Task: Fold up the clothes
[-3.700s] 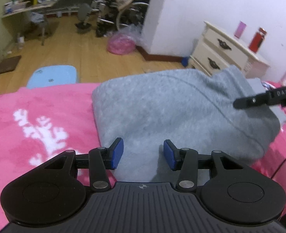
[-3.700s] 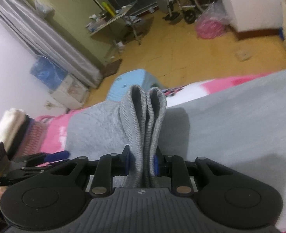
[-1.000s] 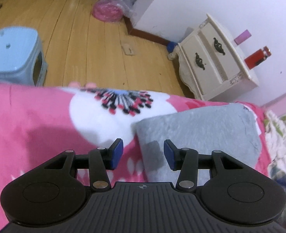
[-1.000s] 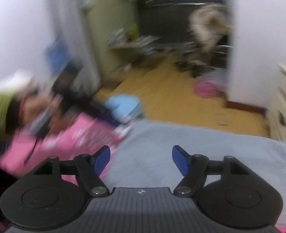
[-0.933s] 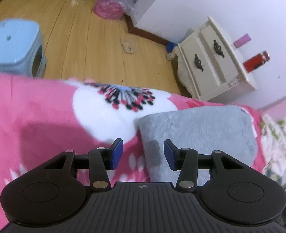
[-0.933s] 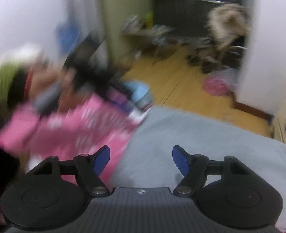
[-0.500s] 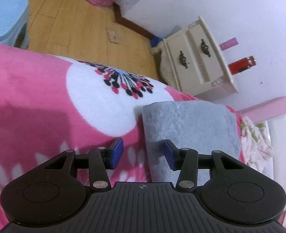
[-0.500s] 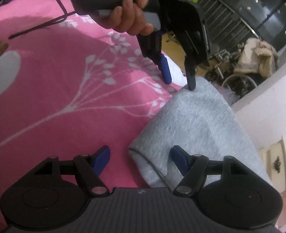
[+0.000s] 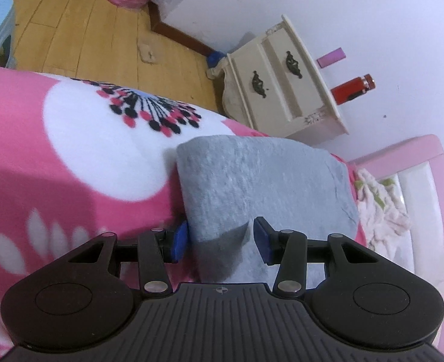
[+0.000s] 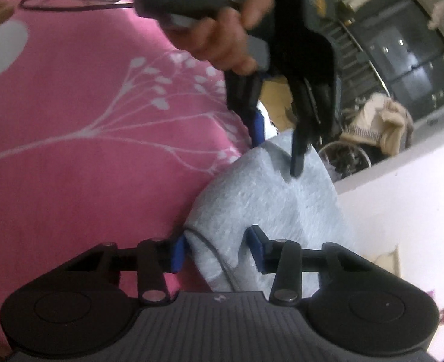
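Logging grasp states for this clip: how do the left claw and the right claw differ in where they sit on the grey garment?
The left claw straddles a plain folded edge of the grey garment; the right claw straddles a corner where a seam line runs. The left claw faces a cream nightstand; the right claw faces the left claw and the hand holding it. Both are open, one blue pad beside the edge over the pink blanket, the other over the cloth.

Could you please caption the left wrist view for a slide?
Open left claw straddling the folded grey garment's edge on a pink floral blanket.
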Demonstrator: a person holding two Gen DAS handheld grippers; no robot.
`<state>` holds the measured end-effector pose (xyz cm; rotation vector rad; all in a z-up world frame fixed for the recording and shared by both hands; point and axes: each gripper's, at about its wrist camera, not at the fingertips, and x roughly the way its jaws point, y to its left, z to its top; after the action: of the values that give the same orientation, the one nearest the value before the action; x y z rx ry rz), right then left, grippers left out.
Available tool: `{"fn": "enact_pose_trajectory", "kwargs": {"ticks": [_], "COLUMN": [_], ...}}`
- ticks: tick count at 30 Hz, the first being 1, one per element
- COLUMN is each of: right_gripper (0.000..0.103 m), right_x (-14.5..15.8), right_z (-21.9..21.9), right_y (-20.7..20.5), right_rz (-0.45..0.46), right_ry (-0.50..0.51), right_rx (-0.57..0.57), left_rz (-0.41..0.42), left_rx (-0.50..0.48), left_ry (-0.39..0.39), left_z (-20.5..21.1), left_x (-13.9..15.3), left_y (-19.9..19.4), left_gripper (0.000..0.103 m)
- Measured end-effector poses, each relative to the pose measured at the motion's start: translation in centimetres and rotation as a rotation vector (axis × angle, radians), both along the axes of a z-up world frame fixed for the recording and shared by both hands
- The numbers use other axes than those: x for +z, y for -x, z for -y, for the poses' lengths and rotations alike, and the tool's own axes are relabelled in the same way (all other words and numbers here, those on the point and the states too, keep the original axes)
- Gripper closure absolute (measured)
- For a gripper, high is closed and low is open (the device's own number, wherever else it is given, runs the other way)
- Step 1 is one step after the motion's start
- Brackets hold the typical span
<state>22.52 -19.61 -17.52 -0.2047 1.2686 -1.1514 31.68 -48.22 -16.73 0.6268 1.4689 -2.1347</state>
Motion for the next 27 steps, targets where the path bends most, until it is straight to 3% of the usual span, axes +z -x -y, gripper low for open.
{"fn": "enact_pose_trajectory", "kwargs": {"ticks": [1,2,4,9,17,24,27], "right_gripper": [0.081,0.085,0.089,0.09,0.09,0.09,0.089], "right_x": [-0.1,0.0,0.9,4.8,9.5,10.3,9.2], "right_z": [0.1,0.2,0.7,1.6,0.8,3.4,5.2], "right_y": [0.0,0.0,0.5,1.8,0.1,-6.1,-9.6], "right_rz": [-0.015,-0.017,0.031,0.185,0.417,0.767,0.86], "right_ry": [0.004,0.008,0.01,-0.017,-0.094,-0.261,-0.316], "right_rx": [0.004,0.001,-0.032,-0.094,-0.046,0.118,0.186], "left_rz": [0.007,0.015,0.017,0.021,0.02,0.201,0.298], "left_rx": [0.014,0.029,0.044,0.029,0.033,0.122,0.173], "left_ry": [-0.005,-0.009,-0.006,0.071,0.173,0.133,0.151], "left_z": [0.0,0.0,-0.1,-1.0,-2.3,-3.6,-4.0], "left_x": [0.0,0.0,0.3,2.7,7.0,8.3,8.5], "left_y": [0.0,0.1,0.1,-0.9,-5.4,-16.8,-20.2], "left_gripper": [0.084,0.091,0.095,0.097,0.097,0.097,0.096]}}
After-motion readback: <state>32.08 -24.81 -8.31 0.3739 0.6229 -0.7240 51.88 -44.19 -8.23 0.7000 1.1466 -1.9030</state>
